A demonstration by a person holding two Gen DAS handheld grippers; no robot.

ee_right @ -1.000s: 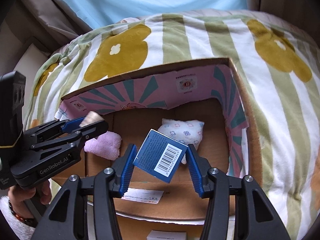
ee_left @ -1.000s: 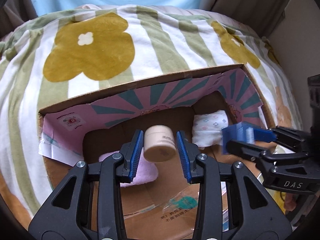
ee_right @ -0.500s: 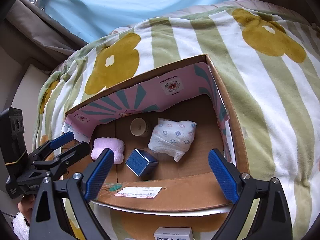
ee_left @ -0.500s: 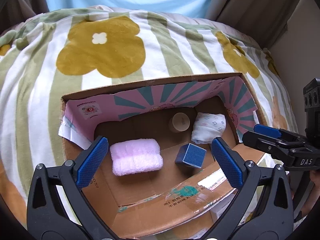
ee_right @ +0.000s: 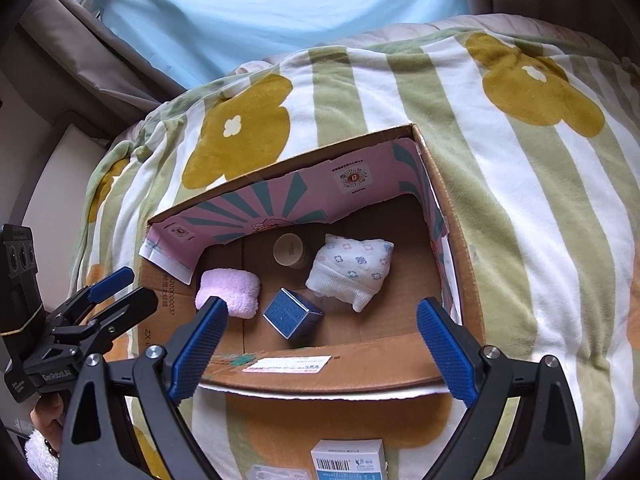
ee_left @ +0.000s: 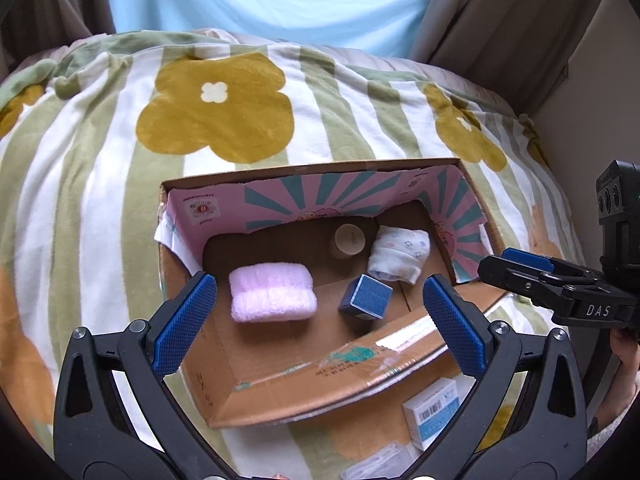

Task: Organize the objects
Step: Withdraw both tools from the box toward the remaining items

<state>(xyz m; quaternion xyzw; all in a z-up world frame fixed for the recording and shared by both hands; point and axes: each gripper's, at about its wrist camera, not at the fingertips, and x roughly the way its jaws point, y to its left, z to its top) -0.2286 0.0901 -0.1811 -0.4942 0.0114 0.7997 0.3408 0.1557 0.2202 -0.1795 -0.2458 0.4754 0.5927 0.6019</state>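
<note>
An open cardboard box [ee_left: 312, 384] [ee_right: 360, 364] with a pink and teal lining sits on the bed. Inside lie a pink fluffy towel [ee_left: 272, 298] [ee_right: 230, 292], a beige jar [ee_left: 348, 240] [ee_right: 289, 250], a small blue box [ee_left: 366, 298] [ee_right: 292, 314] and a white floral cloth [ee_left: 400, 258] [ee_right: 352, 270]. My left gripper [ee_left: 319, 284] [ee_right: 120, 288] hangs open above the box's near left side, holding nothing. Over the near right side, my right gripper [ee_right: 323, 306] [ee_left: 516, 268] is also open and holds nothing.
The box rests on a striped blanket with mustard flowers [ee_left: 216, 112]. A white and blue carton [ee_left: 434, 412] [ee_right: 348, 460] and a clear plastic packet [ee_left: 380, 464] [ee_right: 276, 472] lie on the blanket in front of the box. Curtains and a wall stand behind and beside the bed.
Both grippers opened wide and drew up and back. The jar left the left gripper and the blue box left the right; both now lie in the box.
</note>
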